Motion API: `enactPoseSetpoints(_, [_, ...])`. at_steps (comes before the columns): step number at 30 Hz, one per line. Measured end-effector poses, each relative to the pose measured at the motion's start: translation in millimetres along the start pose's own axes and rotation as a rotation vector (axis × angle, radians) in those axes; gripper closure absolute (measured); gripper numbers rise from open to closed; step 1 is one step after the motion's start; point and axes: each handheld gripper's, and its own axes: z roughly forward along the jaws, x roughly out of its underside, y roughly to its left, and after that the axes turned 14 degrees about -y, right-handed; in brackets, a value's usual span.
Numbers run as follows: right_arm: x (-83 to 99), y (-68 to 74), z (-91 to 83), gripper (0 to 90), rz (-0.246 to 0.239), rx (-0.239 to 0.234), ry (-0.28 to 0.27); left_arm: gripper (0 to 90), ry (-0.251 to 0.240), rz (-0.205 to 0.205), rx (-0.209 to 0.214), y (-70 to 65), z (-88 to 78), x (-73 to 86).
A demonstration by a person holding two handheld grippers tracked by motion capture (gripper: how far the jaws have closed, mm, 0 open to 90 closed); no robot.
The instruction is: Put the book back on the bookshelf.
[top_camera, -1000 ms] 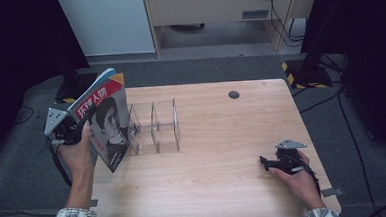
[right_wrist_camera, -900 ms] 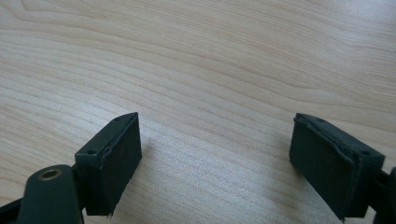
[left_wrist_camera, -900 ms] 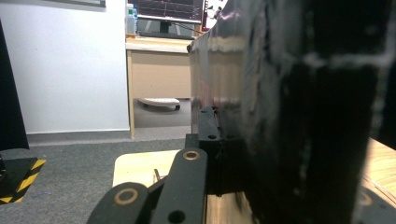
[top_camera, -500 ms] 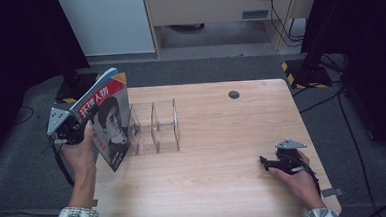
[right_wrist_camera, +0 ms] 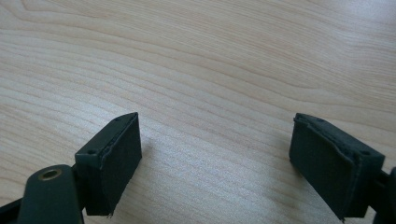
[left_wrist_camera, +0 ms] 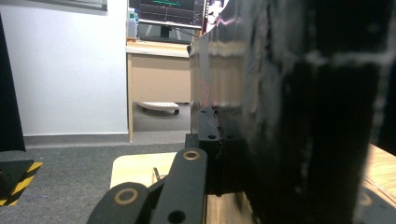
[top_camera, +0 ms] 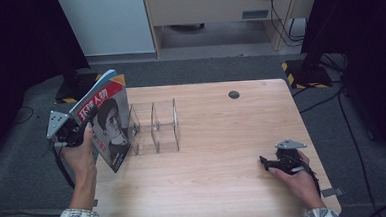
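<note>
Two tongs on show: left tongs (top_camera: 84, 128) clamped on the red-topped magazine with a portrait cover (top_camera: 107, 124), held upright over the pale wooden counter's (top_camera: 217, 137) left edge, just beside the clear acrylic divider rack (top_camera: 154, 126). Right tongs (top_camera: 265, 163) rest apart, empty, near the counter's right corner.

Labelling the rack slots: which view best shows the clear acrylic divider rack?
High view: the clear acrylic divider rack stands whole on the wooden table, dividers upright, beside the red-covered magazine held by the left gripper. In the left gripper view the magazine blocks it; the right gripper view faces bare tabletop.
</note>
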Motion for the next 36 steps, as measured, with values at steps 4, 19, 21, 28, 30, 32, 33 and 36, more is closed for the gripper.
enactPoseSetpoints(4, [0.0, 0.1, -0.1, 17.2, 0.0, 0.0, 0.0, 86.3, 0.0, 0.001, 0.005, 0.0, 0.1, 0.0])
enactPoseSetpoints(19, [0.1, -0.1, -0.1, 17.1, -0.003, -0.004, 0.001, 86.2, -0.001, 0.005, 0.028, 0.4, -2.8, 1.7])
enactPoseSetpoints(21, [0.1, -0.1, -0.1, 17.1, -0.003, -0.004, 0.001, 86.1, -0.003, 0.003, 0.027, 1.6, -3.7, 2.4])
enactPoseSetpoints(28, [0.1, -0.1, -0.1, 17.1, -0.003, -0.004, 0.001, 85.7, -0.013, -0.027, 0.024, 8.4, -8.5, 6.2])
enactPoseSetpoints(30, [0.1, -0.1, -0.1, 17.1, -0.003, -0.004, 0.001, 85.7, -0.016, -0.032, 0.022, 9.8, -9.6, 6.9])
enactPoseSetpoints(32, [0.0, 0.0, -0.1, 17.1, -0.002, -0.004, 0.001, 85.8, -0.019, -0.038, 0.017, 11.3, -10.6, 7.6])
enactPoseSetpoints(33, [0.0, 0.0, 0.0, 17.1, -0.002, -0.002, 0.0, 85.8, -0.018, -0.039, 0.012, 11.7, -10.8, 7.6])
enactPoseSetpoints(36, [0.1, -0.1, -0.1, 17.1, -0.003, -0.004, 0.001, 86.2, -0.02, -0.03, 0.001, 10.5, -11.2, 7.2])
